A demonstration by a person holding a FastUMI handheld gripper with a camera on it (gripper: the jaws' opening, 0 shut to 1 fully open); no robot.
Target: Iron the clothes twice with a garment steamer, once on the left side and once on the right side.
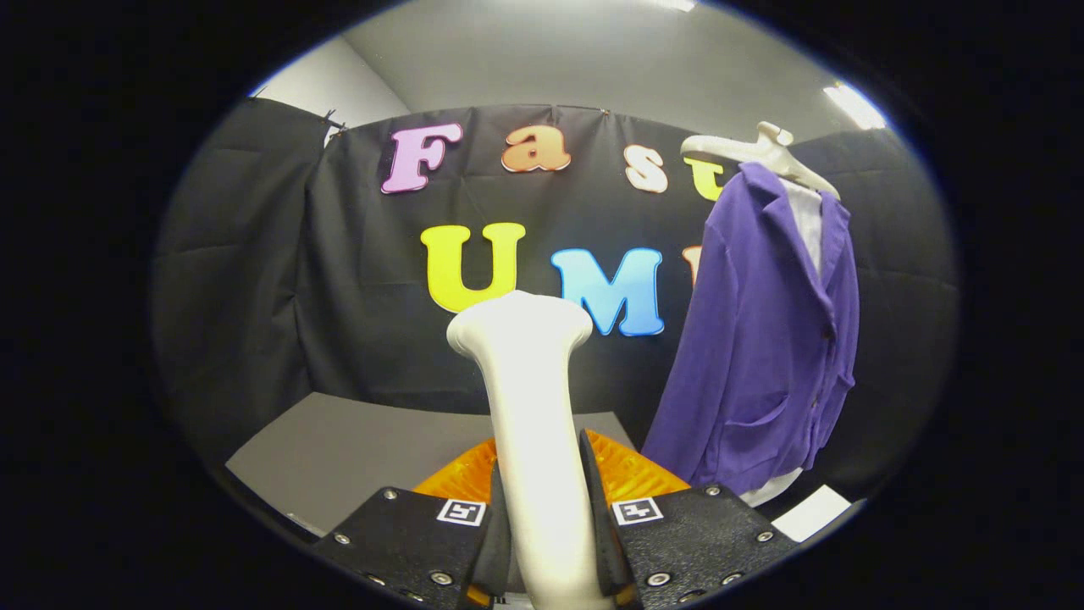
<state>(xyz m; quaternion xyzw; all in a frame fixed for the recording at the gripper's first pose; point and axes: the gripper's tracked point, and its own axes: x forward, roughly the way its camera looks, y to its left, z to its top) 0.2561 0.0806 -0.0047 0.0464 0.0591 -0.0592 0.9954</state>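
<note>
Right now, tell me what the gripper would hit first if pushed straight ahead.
Likely the black cloth wall, though depth is unclear. The gripper has its fingers shut on the white steamer, whose head points at the wall; the purple jacket hangs off to the right of that line.

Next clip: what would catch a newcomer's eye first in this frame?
First the white garment steamer, standing upright between the gripper's two fingers, which press on its handle from both sides. Next the purple jacket, hanging on a white hanger beyond the fingers and off to the steamer's right, apart from its head. An orange object lies just behind the fingers.
</note>
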